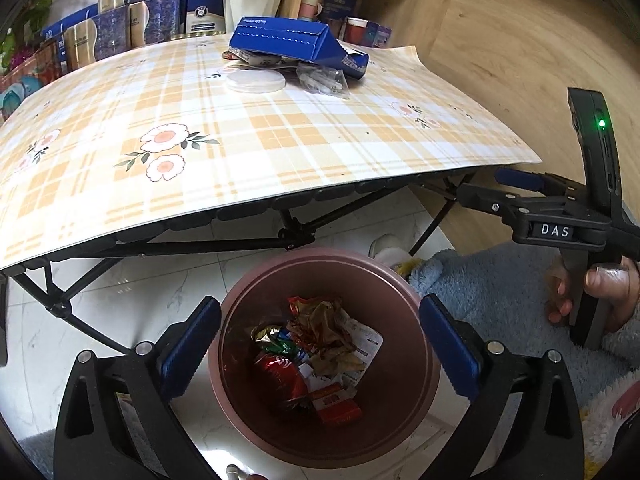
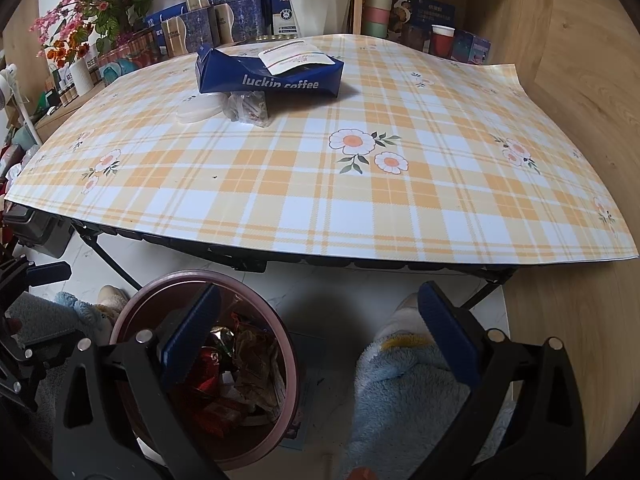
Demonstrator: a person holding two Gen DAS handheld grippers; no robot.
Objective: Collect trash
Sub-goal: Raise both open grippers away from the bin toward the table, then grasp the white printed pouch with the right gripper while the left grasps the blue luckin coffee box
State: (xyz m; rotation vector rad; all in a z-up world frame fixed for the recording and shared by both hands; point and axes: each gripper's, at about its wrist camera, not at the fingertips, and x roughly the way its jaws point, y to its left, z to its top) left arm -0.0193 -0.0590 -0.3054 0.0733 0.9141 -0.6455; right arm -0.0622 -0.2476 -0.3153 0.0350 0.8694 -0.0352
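A pink round trash bin (image 1: 324, 360) stands on the white marble-look floor below the near edge of a folding table (image 1: 280, 216), already holding crumpled wrappers (image 1: 320, 332), a red snack packet (image 1: 280, 376) and a red carton (image 1: 336, 402). The left gripper (image 1: 320, 348) hangs directly over the bin's mouth, its blue-padded tongs spread wide apart and holding nothing, one pad at each side of the rim. From the right wrist camera the same bin sits at 7 o'clock, partly behind that tool's left finger; the right gripper (image 2: 320, 344) is likewise open and empty, its gap over bare floor and a blue fleece-clad leg (image 2: 400, 392). In the left view the right gripper shows at 3 o'clock, gripped by a hand (image 1: 608, 292). On the orange-and-white plaid tablecloth (image 2: 320, 200) printed with daisies, uncollected litter is clustered toward the far side at 12 o'clock: a flattened blue "luckin coffee" carton (image 2: 272, 76) with a white label pouch (image 2: 296, 58) lying on it, a clear plastic lid (image 2: 200, 108) just beside its near left corner, and a crumpled clear plastic bag (image 2: 250, 110) touching the carton's near edge. Behind the table, at 11 o'clock, stand blue-and-gold gift boxes (image 2: 208, 20), a potted plant in a white pot (image 2: 316, 4) and pink artificial flowers (image 2: 92, 4).
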